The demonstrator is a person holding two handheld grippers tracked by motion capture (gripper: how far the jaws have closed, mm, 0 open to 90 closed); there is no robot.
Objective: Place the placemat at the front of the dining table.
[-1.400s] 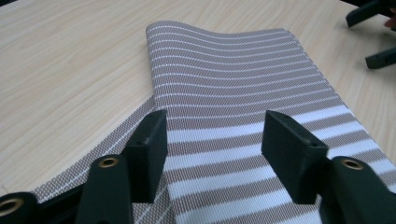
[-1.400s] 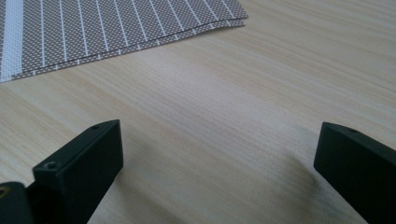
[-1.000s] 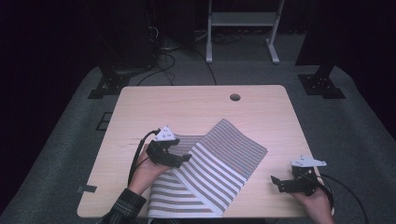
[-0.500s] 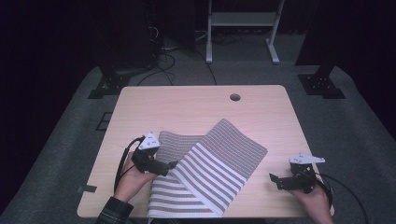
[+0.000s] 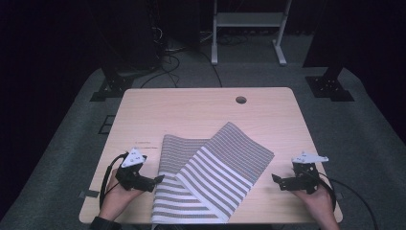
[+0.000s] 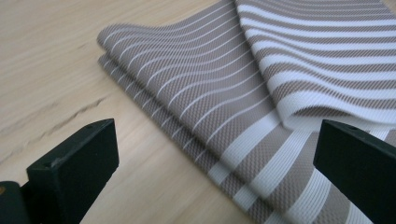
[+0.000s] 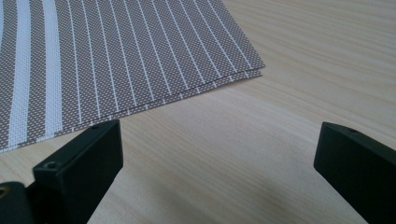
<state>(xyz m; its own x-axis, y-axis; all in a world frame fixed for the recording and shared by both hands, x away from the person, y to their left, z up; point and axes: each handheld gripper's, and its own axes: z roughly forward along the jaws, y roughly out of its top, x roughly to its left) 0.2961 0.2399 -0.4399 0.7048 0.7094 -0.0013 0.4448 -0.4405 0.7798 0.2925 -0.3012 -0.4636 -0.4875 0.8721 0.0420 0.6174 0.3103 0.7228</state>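
Note:
A brown-and-white striped cloth (image 5: 210,177) lies folded on the wooden table (image 5: 201,115), with one flap laid diagonally across the other. My left gripper (image 5: 156,184) sits just off the cloth's left edge, pointing at it. Its jaws have just been opening and now stand wide apart. In the left gripper view the folded cloth edge (image 6: 210,93) lies ahead of the left gripper (image 6: 219,140), untouched by the pads. My right gripper (image 5: 278,183) rests to the right of the cloth, open. Between the right gripper (image 7: 219,140) jaws is bare wood, with the cloth corner (image 7: 116,56) beyond.
A round cable hole (image 5: 241,100) is in the table's far side. Bare wood spreads across the far half of the table. Stand legs (image 5: 277,48) and cables (image 5: 167,52) are on the dark floor behind.
My left gripper has let go of the cloth and drawn back to the left, off its upper left part, towards the near edge. The right gripper has stayed put.

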